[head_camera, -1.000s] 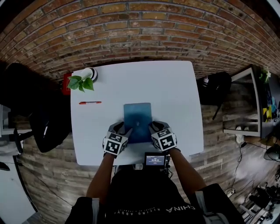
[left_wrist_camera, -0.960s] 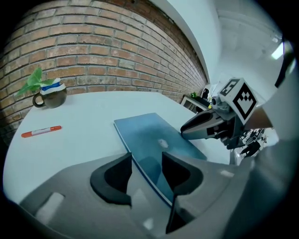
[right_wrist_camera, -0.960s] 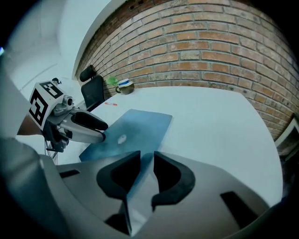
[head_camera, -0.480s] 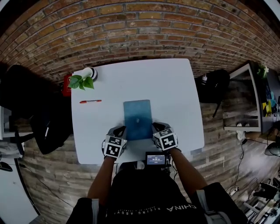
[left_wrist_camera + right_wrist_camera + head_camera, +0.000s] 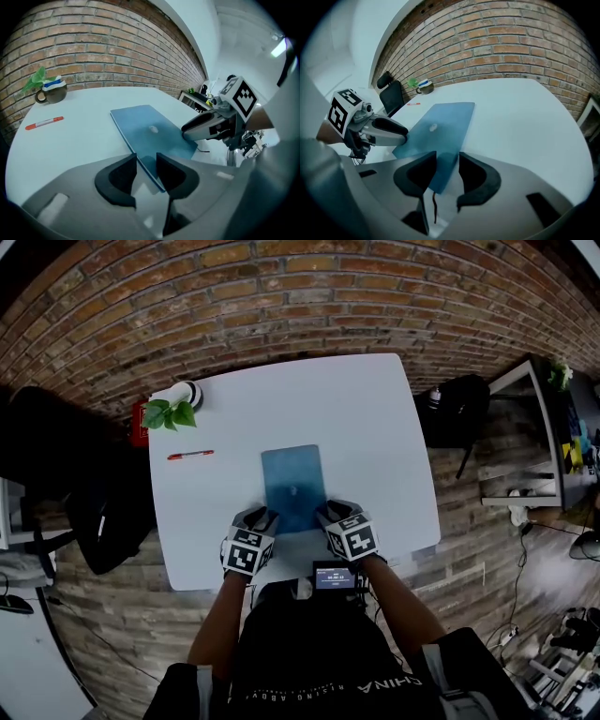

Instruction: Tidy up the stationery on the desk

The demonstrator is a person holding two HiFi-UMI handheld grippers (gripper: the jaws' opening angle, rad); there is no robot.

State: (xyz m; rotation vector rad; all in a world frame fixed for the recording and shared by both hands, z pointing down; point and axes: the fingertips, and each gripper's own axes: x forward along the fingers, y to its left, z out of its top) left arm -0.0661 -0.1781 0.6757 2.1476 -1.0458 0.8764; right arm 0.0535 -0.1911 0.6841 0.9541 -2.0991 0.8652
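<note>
Blue notebook (image 5: 292,476) in left gripper (image 5: 266,519) and right gripper (image 5: 325,515).

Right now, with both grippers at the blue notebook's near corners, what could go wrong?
1. The left gripper and right gripper pinch only near corners of the flat blue notebook; it could sag, twist or slip if lifted.
2. Pushed far-left, it could knock the red pen or the mug holding a green plant.
</note>
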